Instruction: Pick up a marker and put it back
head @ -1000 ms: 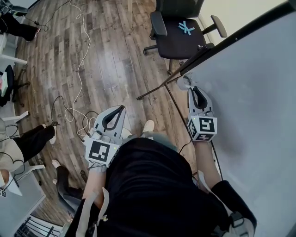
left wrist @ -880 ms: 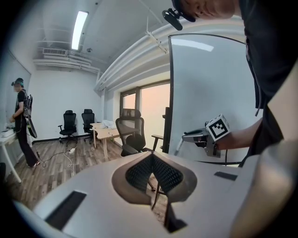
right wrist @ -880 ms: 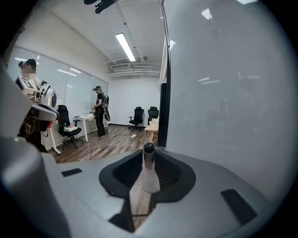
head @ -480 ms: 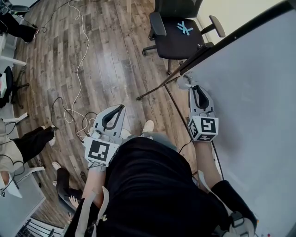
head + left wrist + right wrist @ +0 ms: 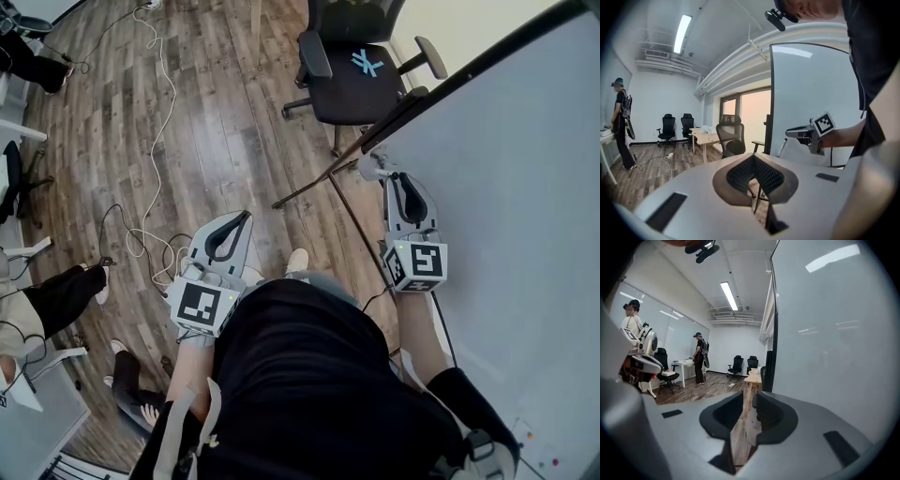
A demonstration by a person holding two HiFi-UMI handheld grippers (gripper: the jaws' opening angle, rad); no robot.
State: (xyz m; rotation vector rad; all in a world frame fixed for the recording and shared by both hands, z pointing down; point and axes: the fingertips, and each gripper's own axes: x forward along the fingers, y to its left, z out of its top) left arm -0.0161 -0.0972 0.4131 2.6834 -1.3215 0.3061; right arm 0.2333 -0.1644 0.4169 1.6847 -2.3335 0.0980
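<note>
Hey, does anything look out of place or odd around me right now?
A light blue X is marked on the seat of the black office chair, and a loose white cable snakes across the wooden floor, a possible trip hazard. Nothing looks spilled or broken.

Whiteboard [image 5: 506,234] blocks rt; chair [image 5: 361,80] ahead, prob. clear.

Wood floor [image 5: 216,122]: black office chair [image 5: 361,80], white cable [image 5: 173,75], whiteboard stand leg [image 5: 309,185].
</note>
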